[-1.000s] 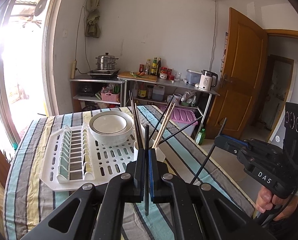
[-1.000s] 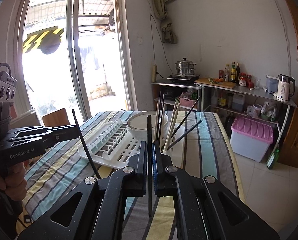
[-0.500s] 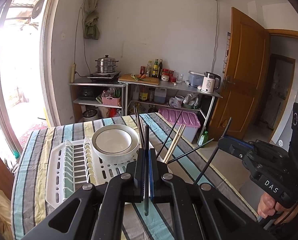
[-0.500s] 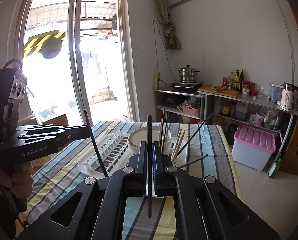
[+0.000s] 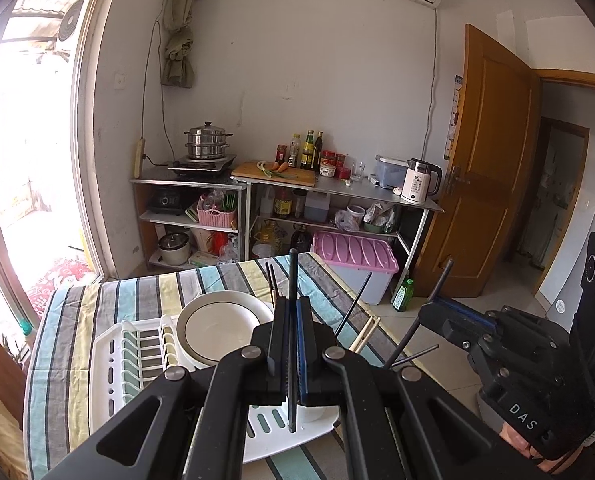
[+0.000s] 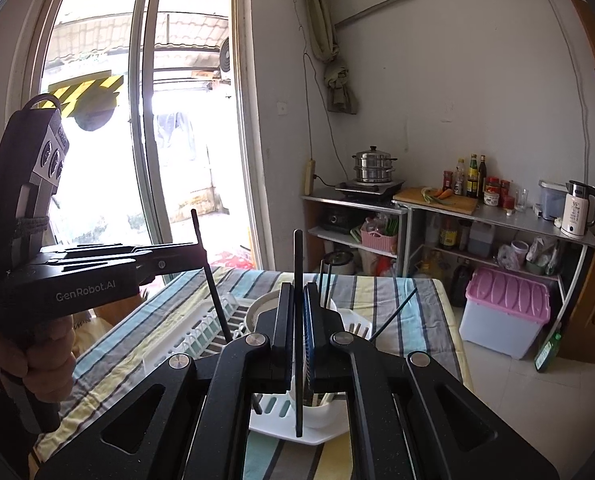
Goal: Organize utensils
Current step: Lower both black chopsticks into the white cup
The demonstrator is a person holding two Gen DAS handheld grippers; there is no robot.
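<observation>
- The left gripper (image 5: 292, 326) holds one black chopstick (image 5: 293, 320) upright, jaws pressed nearly together with only the stick between them. It is gripped part-way along its length, so a tip shows above and a tail hangs below.
- The right gripper (image 6: 298, 320) does the same with a second black chopstick (image 6: 298, 328), jaws narrow and clamped on it, the stick standing vertical.
- Holding each stick upright is, I judge, meant to line it up for a straight drop into the white utensil cup (image 6: 317, 414) that sits at the near corner of the white drying rack (image 5: 109, 360).
- That cup already carries other chopsticks (image 5: 363, 334), black and pale wooden ones, leaning outward (their splay leaves little open mouth to aim at).
- The cup is largely hidden behind the jaws in both views, so whether either held tip is over its opening is hard to say; both sticks seem to hang above it, not yet inside.
- A white bowl (image 5: 221, 326) rests on the rack behind the cup, on the striped cloth of the desk (image 5: 69, 308).
</observation>
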